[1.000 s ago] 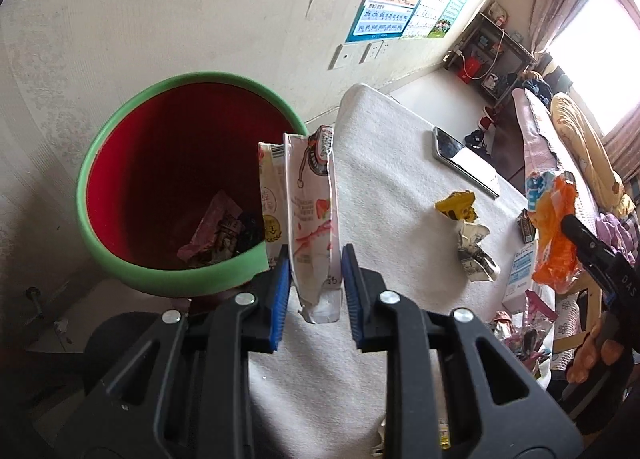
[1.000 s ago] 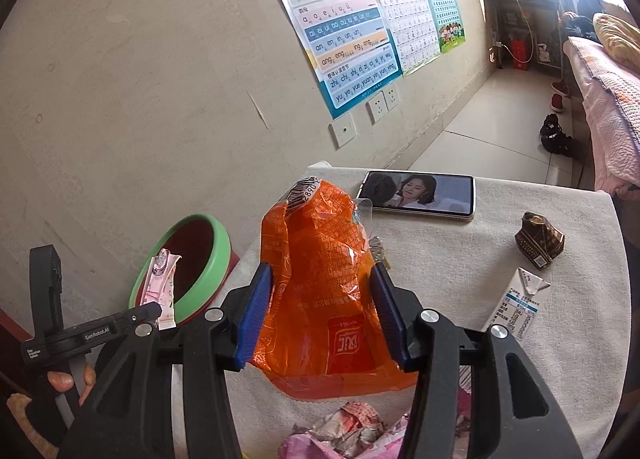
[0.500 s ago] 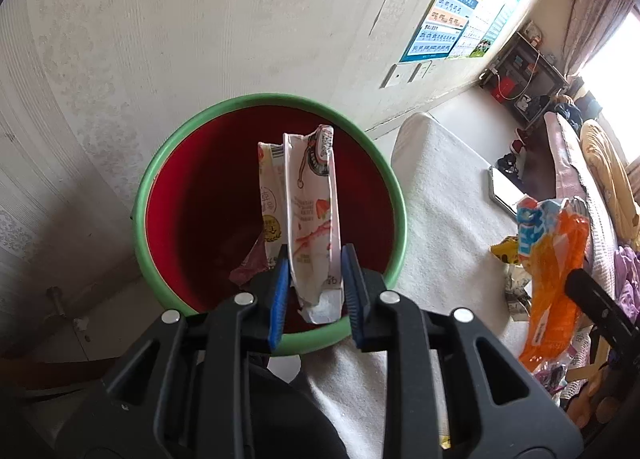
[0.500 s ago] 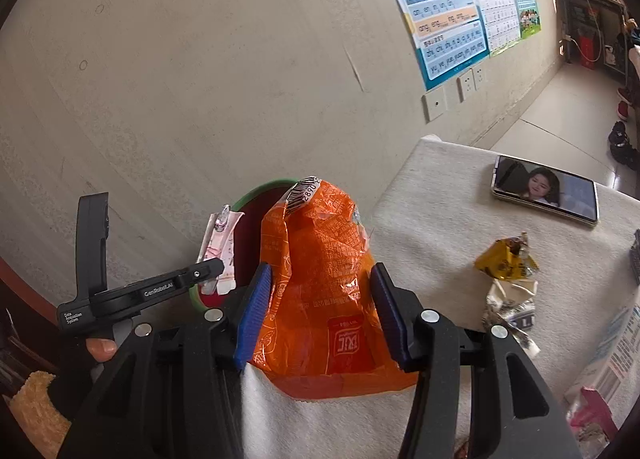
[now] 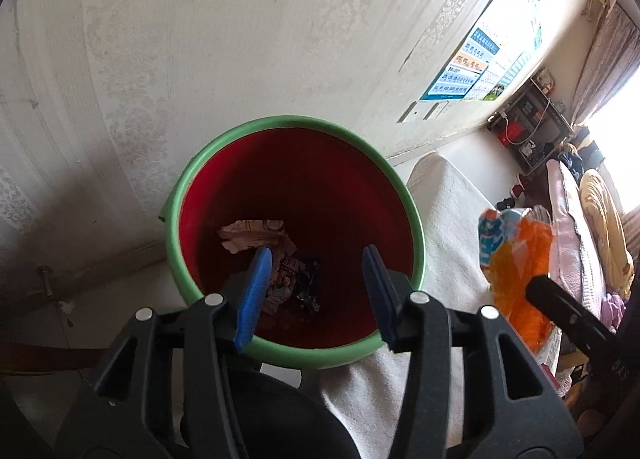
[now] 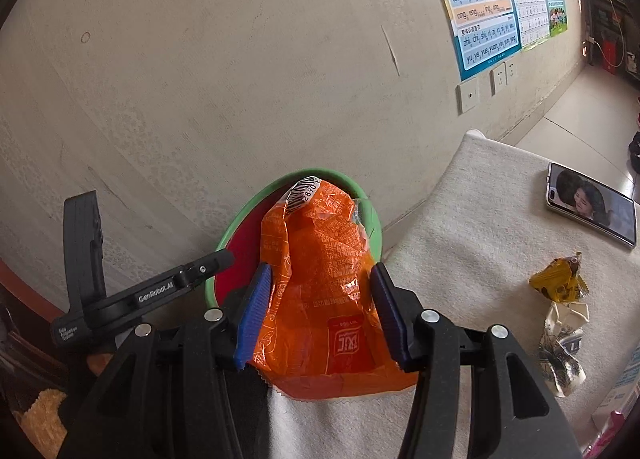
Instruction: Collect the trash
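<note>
A red bin with a green rim stands on the floor beside the white-clothed table. My left gripper hovers over its mouth, jaws opening with nothing between them. A pink and white wrapper lies at the bottom among other scraps. My right gripper is shut on an orange snack bag, held over the table edge next to the bin's green rim. From the left wrist view that orange bag hangs at the right. The left gripper's black body reaches in from the left.
On the table cloth lie a phone with a lit screen, a yellow wrapper and a crumpled white carton. The wall rises right behind the bin. A bed and shelves stand at the far right.
The left gripper's jaws spread and the pink and white wrapper dropped into the bin. Both grippers moved toward the bin; the right one still carries the orange bag.
</note>
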`<state>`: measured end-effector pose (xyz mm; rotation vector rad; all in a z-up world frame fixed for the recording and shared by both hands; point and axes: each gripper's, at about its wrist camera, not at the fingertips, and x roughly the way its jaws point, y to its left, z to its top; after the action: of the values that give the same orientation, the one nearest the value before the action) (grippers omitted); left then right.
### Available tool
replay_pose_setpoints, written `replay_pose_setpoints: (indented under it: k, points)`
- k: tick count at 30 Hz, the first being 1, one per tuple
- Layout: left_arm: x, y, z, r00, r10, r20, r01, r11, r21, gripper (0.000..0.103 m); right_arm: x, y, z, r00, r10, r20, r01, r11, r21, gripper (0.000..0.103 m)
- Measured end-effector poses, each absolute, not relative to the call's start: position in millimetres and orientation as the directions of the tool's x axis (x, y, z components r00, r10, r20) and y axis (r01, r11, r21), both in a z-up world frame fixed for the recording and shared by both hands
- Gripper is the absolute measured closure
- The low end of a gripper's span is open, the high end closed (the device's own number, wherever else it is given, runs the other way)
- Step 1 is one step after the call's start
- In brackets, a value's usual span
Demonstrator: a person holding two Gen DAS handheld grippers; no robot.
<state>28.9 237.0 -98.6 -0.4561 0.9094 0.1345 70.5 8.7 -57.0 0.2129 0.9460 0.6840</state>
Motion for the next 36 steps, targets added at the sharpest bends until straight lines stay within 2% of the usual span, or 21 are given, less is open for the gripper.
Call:
replay_pose_setpoints:
  k: [7, 13, 22, 28, 33, 36]
  points:
    - [4, 253, -102, 0.625, -0.038, -0.780, -0.404, 0.839, -0.365, 0.057, 96, 52, -65, 0.328, 0.659, -0.677, -0.432, 0.742, 0.512, 0.049]
    - [6, 248, -100, 0.619, -0.023, -0.785, -0.393, 0.856, -0.335, 0.055, 95, 54, -54, 0.368, 0.657, -0.658, -0.435, 0.747, 0.503, 0.035]
    - [12, 240, -100, 0.610, -0.006, -0.793, -0.380, 0.875, -0.299, 0.054, 48, -10, -41, 0.408, 0.629, -0.662, -0.454, 0.769, 0.450, 0.034]
    - [12, 227, -98, 0.602, 0.004, -0.798, -0.347, 0.902, -0.257, 0.051, 0, -65, -56, 0.351, 0.558, -0.752, -0.461, 0.802, 0.380, 0.034]
    - [14, 211, -97, 0.590, 0.004, -0.808, -0.310, 0.925, -0.222, 0.049, -50, -83, -100, 0.183, 0.488, -0.854, -0.473, 0.805, 0.358, 0.034]
    - [16, 203, -98, 0.582, 0.003, -0.813, -0.294, 0.933, -0.207, 0.049, -73, -81, -120, 0.106, 0.469, -0.877, -0.491, 0.792, 0.364, 0.034]
